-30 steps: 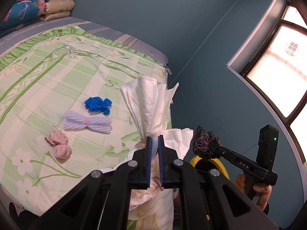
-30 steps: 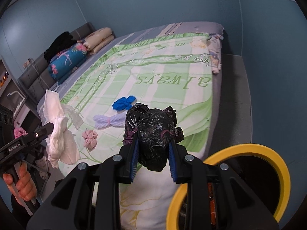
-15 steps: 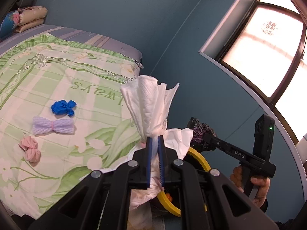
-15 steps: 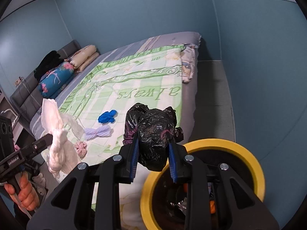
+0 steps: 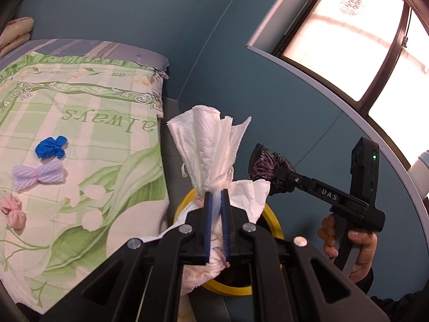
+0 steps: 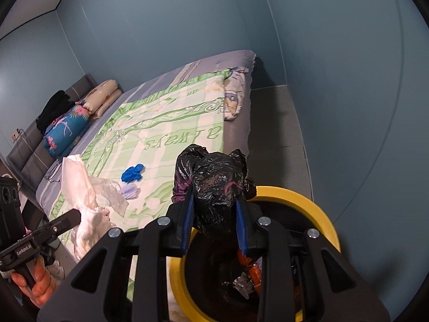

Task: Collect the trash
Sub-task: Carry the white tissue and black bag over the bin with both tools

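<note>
My left gripper [image 5: 216, 201] is shut on a wad of white tissue paper [image 5: 209, 155] and holds it over the near rim of the yellow-rimmed trash bin [image 5: 273, 220]. My right gripper [image 6: 214, 209] is shut on a crumpled black plastic bag [image 6: 214, 179] and holds it above the bin's opening [image 6: 319, 209], where wrappers lie inside. On the bed lie a blue wad [image 5: 51, 147], a lilac wad [image 5: 40, 178] and a pink wad [image 5: 13, 212]. The black bag also shows in the left wrist view [image 5: 268, 165], and the tissue in the right wrist view [image 6: 80, 185].
The bed with a green floral quilt [image 5: 80, 123] fills the left. Pillows [image 6: 67, 128] lie at its head. The bin stands on grey floor [image 6: 276, 134] between the bed and a teal wall. A window [image 5: 362, 48] is at upper right.
Both grippers have swung from over the bed to the trash bin, each keeping its load. The bin has come under both loads.
</note>
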`<action>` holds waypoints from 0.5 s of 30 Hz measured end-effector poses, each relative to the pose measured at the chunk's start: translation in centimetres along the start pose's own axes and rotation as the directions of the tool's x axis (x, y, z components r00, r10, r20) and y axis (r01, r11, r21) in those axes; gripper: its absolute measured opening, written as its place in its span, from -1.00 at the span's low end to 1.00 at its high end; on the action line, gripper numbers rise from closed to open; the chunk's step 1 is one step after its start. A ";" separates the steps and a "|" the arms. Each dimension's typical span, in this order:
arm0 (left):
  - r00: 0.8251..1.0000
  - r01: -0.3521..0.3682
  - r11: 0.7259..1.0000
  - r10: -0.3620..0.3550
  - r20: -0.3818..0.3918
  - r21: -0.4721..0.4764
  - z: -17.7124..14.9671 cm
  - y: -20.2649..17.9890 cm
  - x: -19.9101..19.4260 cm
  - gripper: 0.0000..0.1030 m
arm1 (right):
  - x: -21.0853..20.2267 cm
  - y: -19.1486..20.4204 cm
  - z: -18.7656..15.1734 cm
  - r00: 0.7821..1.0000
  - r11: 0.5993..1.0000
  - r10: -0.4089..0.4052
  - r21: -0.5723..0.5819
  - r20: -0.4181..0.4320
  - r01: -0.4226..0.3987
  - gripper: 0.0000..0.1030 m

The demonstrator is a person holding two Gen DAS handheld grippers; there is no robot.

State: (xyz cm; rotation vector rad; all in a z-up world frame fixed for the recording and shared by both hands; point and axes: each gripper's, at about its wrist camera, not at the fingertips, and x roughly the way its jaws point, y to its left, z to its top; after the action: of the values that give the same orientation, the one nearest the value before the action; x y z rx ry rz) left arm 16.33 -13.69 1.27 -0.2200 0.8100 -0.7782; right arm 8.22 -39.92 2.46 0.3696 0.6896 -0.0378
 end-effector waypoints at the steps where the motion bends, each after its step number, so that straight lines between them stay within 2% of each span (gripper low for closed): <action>1: 1.000 0.004 1.000 -0.004 -0.007 0.006 -0.1 -0.4 0.4 -0.88 | -0.1 -0.3 -0.1 1.000 1.000 -0.007 0.003 0.004 0.007 -0.50; 15: 0.991 0.043 0.996 -0.033 -0.128 0.075 -2.3 -3.8 5.7 -0.88 | 1.0 -3.7 -1.2 1.000 0.997 -0.019 0.075 -0.012 0.019 -0.49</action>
State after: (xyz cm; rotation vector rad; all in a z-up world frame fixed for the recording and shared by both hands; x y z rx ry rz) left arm 15.12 -20.14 -1.77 -0.1175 0.8959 -0.8645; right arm 7.71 -42.86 -0.17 0.4355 0.7046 -0.0797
